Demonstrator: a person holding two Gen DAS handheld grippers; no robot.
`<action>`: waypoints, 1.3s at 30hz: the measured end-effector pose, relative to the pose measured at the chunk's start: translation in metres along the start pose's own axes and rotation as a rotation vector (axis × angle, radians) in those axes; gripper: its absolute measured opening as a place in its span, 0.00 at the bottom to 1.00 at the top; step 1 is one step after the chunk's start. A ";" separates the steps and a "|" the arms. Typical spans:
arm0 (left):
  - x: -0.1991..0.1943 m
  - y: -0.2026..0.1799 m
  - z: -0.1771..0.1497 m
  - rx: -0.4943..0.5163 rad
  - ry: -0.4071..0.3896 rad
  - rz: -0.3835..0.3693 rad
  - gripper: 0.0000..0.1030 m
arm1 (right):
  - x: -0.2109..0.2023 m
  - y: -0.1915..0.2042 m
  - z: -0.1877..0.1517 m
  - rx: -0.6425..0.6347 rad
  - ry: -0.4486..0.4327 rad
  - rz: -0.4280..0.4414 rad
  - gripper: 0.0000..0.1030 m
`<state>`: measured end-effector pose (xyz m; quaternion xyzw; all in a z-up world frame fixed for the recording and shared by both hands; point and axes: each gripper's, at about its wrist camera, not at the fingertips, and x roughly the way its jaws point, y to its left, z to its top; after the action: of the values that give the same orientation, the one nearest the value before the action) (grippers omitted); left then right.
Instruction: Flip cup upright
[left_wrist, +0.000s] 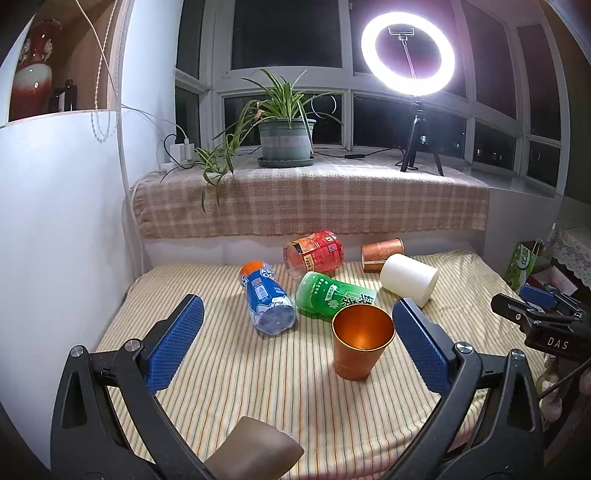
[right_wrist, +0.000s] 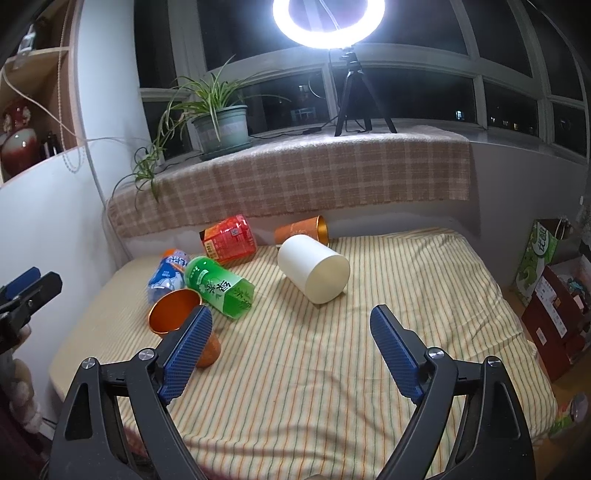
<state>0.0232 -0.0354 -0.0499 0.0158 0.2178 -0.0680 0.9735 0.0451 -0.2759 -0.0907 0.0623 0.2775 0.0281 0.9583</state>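
The left hand-held gripper (left_wrist: 297, 345) is hanging wide apart and empty, as is the right hand-held gripper (right_wrist: 291, 352); the orange metal cup (left_wrist: 361, 341) is standing upright on the striped bed (left_wrist: 258, 387). I'd back away slowly, avoiding its rim.

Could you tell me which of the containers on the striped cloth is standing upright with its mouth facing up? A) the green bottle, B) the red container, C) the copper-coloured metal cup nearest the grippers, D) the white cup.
C: the copper-coloured metal cup stands on its base with its open mouth up, while the white cup, green bottle and red container all lie on their sides.
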 end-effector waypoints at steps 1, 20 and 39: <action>0.000 0.000 0.000 0.001 0.000 0.002 1.00 | 0.000 0.000 0.000 -0.002 0.001 0.000 0.85; -0.001 0.002 0.005 0.009 -0.013 0.010 1.00 | 0.005 0.003 0.003 -0.014 0.014 0.009 0.85; -0.006 0.007 0.007 0.000 -0.020 0.013 1.00 | 0.005 0.007 0.003 -0.022 0.014 0.014 0.85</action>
<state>0.0221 -0.0278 -0.0406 0.0166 0.2082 -0.0619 0.9760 0.0502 -0.2693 -0.0900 0.0534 0.2835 0.0384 0.9567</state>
